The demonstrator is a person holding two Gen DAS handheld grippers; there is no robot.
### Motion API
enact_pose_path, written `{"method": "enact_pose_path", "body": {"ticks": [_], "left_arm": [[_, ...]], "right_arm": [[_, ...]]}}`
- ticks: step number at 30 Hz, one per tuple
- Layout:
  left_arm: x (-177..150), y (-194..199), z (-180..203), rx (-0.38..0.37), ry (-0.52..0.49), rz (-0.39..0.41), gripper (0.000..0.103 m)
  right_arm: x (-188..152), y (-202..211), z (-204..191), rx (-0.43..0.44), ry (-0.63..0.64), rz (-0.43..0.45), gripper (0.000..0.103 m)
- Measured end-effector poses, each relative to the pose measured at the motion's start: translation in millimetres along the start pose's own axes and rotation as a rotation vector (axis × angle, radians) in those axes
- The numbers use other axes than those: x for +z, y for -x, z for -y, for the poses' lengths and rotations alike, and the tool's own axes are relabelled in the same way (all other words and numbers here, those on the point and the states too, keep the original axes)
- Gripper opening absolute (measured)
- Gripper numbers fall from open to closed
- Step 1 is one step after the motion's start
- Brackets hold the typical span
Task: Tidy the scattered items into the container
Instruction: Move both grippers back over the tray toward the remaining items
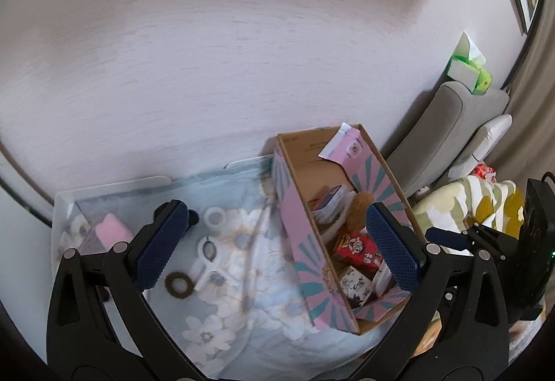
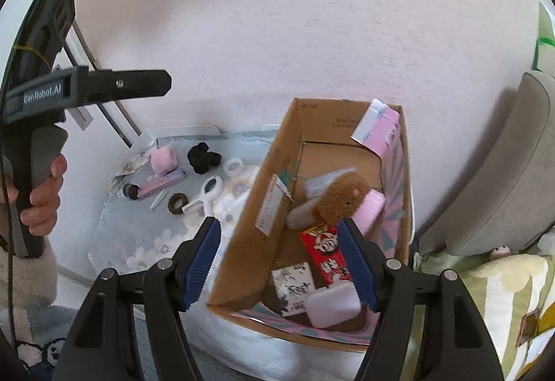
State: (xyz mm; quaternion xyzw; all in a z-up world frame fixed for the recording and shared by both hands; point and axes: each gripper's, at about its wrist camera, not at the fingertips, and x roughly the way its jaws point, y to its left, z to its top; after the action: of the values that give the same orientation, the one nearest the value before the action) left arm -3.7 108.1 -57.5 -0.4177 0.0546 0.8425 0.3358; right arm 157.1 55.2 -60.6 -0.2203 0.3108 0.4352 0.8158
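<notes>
Partly done, judging by the spread. Far left of the open cardboard box with pink and teal sunburst outside (image 2: 399,172), still loose on the pale blue floral cloth (image 2: 138,242): a fluffy pink pad (image 2: 163,163), a lilac tube with a dark cap (image 2: 158,185), a black fabric scrunchie (image 2: 204,158), a small pale stick (image 2: 158,200). Nearer the box, also loose: a brown furry ring (image 2: 177,203), a white plastic clip-like handle with an oval window (image 2: 207,193), a white tape roll (image 2: 233,167). Already inside the box: a brown plush toy (image 2: 341,197), a red printed carton (image 2: 326,251), a blue-and-white patterned cube (image 2: 295,284), a pale pink soap-like case (image 2: 333,306), a pink packet (image 2: 381,127) leaning on the far wall, plus booklets. Roughly half sorted, then; about seven pieces left, all left of the box. Left gripper (image 1: 277,242) held with fingers wide apart and empty, straddling the box's near wall. Right gripper (image 2: 284,263) likewise spread, nothing between its pads, poised over the box's near-left corner.
</notes>
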Motion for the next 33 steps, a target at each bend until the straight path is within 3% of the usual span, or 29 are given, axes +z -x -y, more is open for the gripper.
{"method": "enact_pose_path", "body": {"ticks": [9, 19, 24, 28, 33], "left_arm": [[-8.7, 8.3, -46.7, 0.090, 0.016, 0.003, 0.102], [-48.8, 36.6, -172.3, 0.282, 0.220, 0.008, 0.102], [-68.4, 46.1, -216.3, 0.360, 0.271, -0.001, 0.102], [-79.0, 42.5, -237.3, 0.369, 0.283, -0.019, 0.102], [-83.1, 19.4, -246.5, 0.327, 0.270, -0.079, 0.102]], "right_arm": [[5.5, -8.9, -32.0, -0.047, -0.007, -0.033, 0.066], [14.4, -35.2, -74.0, -0.003, 0.019, -0.065, 0.066], [25.6, -61.1, -105.5, 0.025, 0.035, -0.086, 0.066], [32.9, -83.8, -130.2, 0.045, 0.061, -0.112, 0.066], [43.9, -108.6, -156.5, 0.063, 0.097, -0.150, 0.066]]}}
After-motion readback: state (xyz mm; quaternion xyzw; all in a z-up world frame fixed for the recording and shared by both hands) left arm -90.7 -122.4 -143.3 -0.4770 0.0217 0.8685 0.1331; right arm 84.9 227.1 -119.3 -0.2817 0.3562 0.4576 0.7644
